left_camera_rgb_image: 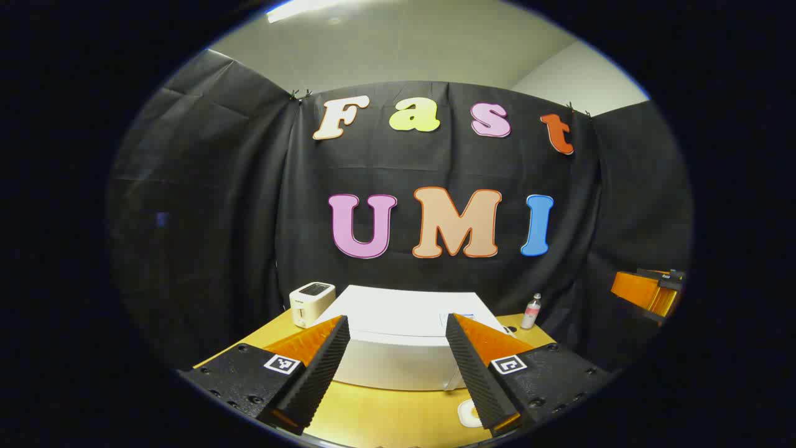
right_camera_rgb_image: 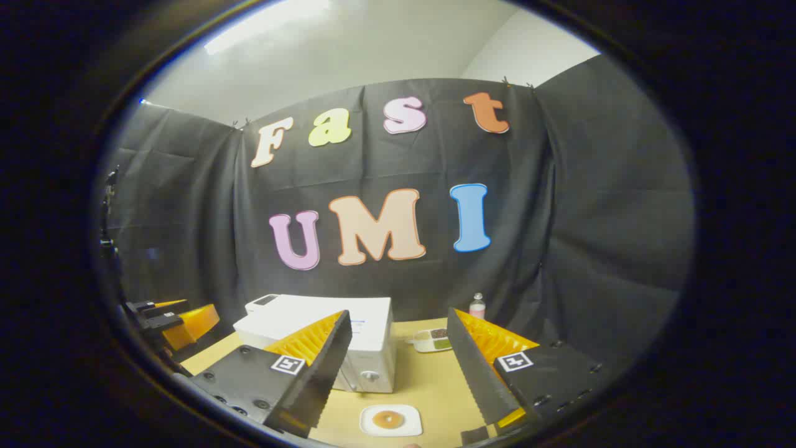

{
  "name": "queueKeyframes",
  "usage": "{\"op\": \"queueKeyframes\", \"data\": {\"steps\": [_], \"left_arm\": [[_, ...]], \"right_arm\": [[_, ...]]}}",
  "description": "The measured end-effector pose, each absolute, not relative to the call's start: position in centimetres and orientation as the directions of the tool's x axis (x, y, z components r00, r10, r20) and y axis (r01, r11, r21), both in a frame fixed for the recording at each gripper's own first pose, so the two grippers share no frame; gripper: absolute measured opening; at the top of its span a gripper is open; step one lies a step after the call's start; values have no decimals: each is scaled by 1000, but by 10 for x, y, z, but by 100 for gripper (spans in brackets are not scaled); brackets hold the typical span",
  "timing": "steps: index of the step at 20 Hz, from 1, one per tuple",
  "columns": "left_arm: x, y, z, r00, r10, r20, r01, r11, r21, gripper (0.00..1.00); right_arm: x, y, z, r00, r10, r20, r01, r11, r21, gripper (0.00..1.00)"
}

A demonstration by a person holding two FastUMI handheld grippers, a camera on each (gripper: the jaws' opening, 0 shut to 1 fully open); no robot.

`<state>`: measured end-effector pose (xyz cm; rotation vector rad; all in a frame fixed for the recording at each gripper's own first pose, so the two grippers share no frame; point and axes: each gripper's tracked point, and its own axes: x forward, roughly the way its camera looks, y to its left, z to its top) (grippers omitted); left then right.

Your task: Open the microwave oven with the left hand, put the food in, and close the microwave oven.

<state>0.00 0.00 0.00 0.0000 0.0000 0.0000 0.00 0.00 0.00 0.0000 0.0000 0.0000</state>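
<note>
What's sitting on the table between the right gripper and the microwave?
In the right gripper view, a small white plate with a round brown food item lies on the table between the open right gripper and the microwave.

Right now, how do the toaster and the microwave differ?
The toaster is small and upright with a dark slotted top; the microwave is a far bigger, low, wide box with a plain top. The toaster stands behind the microwave's left corner. Both are white and sit on the yellow table.
</note>
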Motion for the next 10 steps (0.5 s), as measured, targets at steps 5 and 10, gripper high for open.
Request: {"op": "queueKeyframes", "data": {"steps": [5, 10], "left_arm": [[2, -1, 8, 999, -10, 31, 10, 1000, 23, 95], [4, -13, 1, 1000, -7, 21, 8, 997, -76, 95]], "right_arm": [[-3, 6, 9, 999, 1, 35, 0, 1000, -30, 92], [-6, -10, 2, 1000, -18, 20, 19, 998, -60, 92]]}}
